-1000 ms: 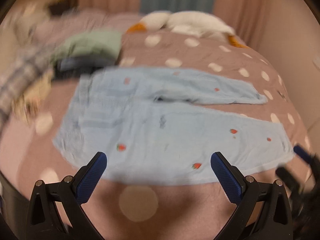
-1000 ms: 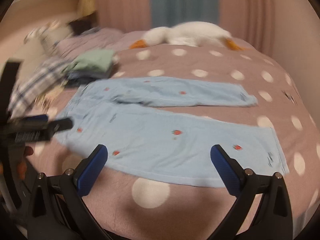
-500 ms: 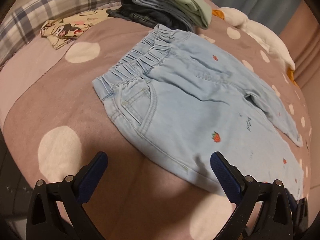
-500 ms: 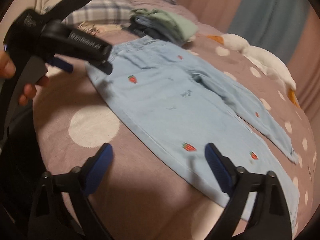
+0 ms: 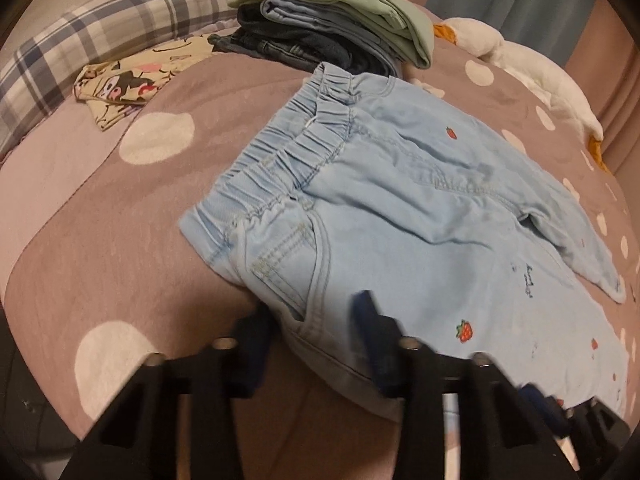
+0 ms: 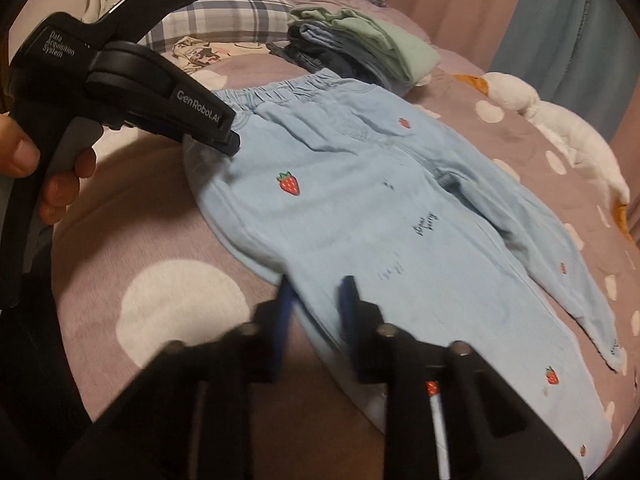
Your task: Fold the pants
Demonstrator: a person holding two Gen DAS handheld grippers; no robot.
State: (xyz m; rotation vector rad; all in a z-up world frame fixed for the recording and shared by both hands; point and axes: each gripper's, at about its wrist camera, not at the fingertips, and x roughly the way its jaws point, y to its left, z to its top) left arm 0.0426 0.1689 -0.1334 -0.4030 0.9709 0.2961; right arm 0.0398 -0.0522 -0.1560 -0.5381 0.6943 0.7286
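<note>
Claws [image 5: 308, 316] [image 6: 316, 300] are both closing on the near edge of light-blue strawberry-print denim pants [image 5: 400, 216], left beside the elastic waistband, right further along.

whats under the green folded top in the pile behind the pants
Under the green top lie folded blue garments and darker denim, stacked on the dotted bedcover. How many pieces there are, and what the pile's far side hides, cannot be seen.

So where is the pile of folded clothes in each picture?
Left wrist view: the pile of folded clothes sits top middle, just beyond the waistband of the blue pants.
Right wrist view: the pile is at the top, right of middle, again behind the waistband.
Shared landmark: the checked pillow, left of the pile.
</note>
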